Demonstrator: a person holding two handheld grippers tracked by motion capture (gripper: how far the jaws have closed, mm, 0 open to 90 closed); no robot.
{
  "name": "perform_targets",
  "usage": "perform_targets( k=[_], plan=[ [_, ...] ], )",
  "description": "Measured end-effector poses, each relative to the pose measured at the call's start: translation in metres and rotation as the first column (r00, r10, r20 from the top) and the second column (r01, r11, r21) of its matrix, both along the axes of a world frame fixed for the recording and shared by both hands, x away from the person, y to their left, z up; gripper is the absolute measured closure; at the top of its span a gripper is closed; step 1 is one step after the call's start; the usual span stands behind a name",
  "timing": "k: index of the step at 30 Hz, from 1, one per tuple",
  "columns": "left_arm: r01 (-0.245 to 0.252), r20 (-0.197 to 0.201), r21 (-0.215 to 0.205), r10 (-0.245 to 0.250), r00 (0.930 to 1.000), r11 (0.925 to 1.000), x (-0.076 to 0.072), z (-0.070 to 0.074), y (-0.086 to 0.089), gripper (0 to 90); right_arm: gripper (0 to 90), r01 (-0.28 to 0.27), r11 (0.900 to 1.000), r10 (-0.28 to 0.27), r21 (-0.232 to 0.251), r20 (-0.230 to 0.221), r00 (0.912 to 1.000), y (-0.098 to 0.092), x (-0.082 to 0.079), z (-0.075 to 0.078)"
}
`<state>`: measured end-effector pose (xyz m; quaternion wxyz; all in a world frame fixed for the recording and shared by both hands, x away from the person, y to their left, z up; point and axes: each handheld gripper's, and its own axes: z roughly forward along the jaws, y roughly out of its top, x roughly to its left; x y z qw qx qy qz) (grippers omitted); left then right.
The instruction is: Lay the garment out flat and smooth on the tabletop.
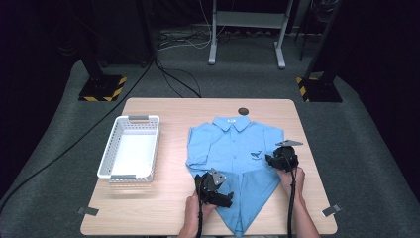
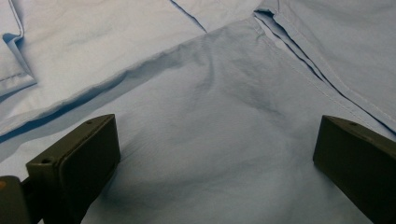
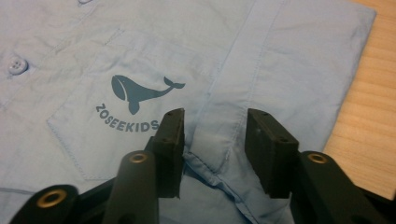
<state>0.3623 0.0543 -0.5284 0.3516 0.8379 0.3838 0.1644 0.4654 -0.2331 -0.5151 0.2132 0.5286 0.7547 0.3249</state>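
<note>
blue shirt hem fold between right hand-held gripper jaws

I take this for a lab recording bay: my wooden table stands alone on grey carpet, black curtains all round, hazard-striped stand bases far left and far right, loose cables trailing past a metal frame at the far side.

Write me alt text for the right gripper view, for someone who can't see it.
The right gripper has its two black jaws on either side of a raised fold of a light blue shirt, with gaps left at both pads. Left of the jaws is a chest pocket printed with a dark whale logo over the word ZOSEEKIDS, and the wooden table shows at right.
</note>
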Motion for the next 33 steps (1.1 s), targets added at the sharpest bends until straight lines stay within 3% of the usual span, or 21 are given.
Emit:
perform_targets(
  k=[16, 23, 33],
  plan=[
    [0.0, 0.0, 0.0, 0.0, 1.0, 1.0, 0.0, 0.0, 0.0, 0.6, 85.5, 0.027, 1.0, -0.027, -0.001, 0.051, 0.9983, -0.0061, -0.0041, -0.0038],
    [0.0, 0.0, 0.0, 0.0, 1.0, 1.0, 0.0, 0.0, 0.0, 0.6, 87.0, 0.034, 0.998, -0.03, -0.058, 0.066, 0.9973, -0.0006, -0.006, -0.0028],
    [0.0, 0.0, -0.001, 0.0, 1.0, 1.0, 0.0, 0.0, 0.0, 0.6, 87.0, 0.053, 0.997, -0.047, -0.063, 0.091, 0.9948, -0.0071, -0.0091, 0.0051]
  ],
)
